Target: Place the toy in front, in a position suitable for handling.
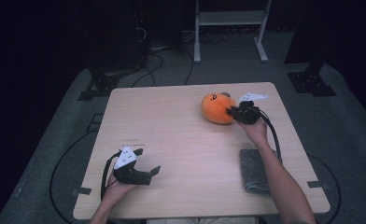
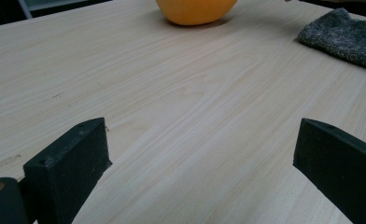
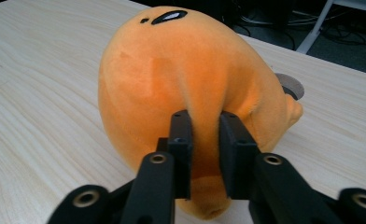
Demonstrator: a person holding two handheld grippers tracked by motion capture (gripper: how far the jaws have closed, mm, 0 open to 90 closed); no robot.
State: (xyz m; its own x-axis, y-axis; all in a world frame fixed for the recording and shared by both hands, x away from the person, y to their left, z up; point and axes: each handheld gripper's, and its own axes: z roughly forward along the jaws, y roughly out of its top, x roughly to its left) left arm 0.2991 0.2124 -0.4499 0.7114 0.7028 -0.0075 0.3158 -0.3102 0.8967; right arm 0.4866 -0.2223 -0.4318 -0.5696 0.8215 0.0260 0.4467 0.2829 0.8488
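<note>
Your right hand-held gripper (image 1: 231,112) is clamped on a fold of the orange plush toy (image 1: 216,108) — the toy sits on the table (image 1: 181,140) toward its far right. Your left hand-held gripper (image 1: 147,163) rests near the front left edge, jaws spread wide — nothing between them. A grey cloth (image 1: 255,170) lies by your right forearm.
</note>
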